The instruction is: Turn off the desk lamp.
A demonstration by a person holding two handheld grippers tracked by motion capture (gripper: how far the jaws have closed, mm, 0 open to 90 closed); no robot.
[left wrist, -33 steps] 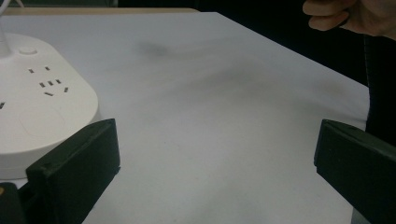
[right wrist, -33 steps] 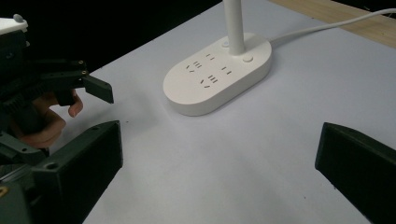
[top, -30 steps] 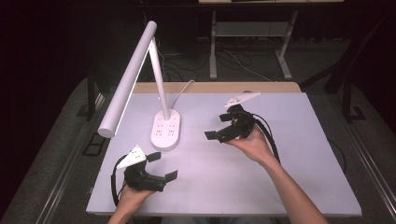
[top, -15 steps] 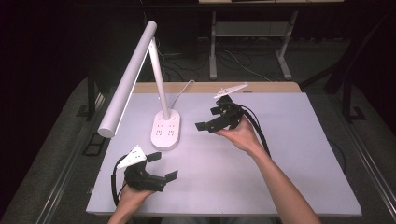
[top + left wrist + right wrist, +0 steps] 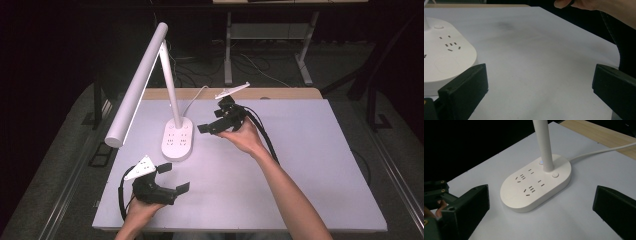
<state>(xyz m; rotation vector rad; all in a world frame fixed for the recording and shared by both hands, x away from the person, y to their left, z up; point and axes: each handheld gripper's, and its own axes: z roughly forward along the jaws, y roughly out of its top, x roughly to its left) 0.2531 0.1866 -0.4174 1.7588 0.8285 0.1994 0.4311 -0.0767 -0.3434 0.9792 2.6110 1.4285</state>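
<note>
A white desk lamp stands on the white table (image 5: 310, 165). Its oval base (image 5: 177, 141) carries sockets, and a thin pole (image 5: 169, 80) rises to a long tilted light bar (image 5: 137, 85). My right gripper (image 5: 216, 116) hovers open just right of the base, pointing at it. In the right gripper view the base (image 5: 536, 186), its round button (image 5: 555, 175) and the pole (image 5: 543, 142) lie between the wide jaws. My left gripper (image 5: 173, 177) rests open at the front left, nothing in it. The left gripper view has the base's edge (image 5: 446, 57) at its left.
The lamp's white cable (image 5: 599, 150) runs off the back of the base toward a wooden strip (image 5: 280, 93) behind the table. Black gripper cables (image 5: 265, 135) trail along the right forearm. Dark floor and a metal frame (image 5: 270, 30) lie beyond.
My right gripper has moved left across the table, closing in on the lamp base. The left gripper has stayed put.
</note>
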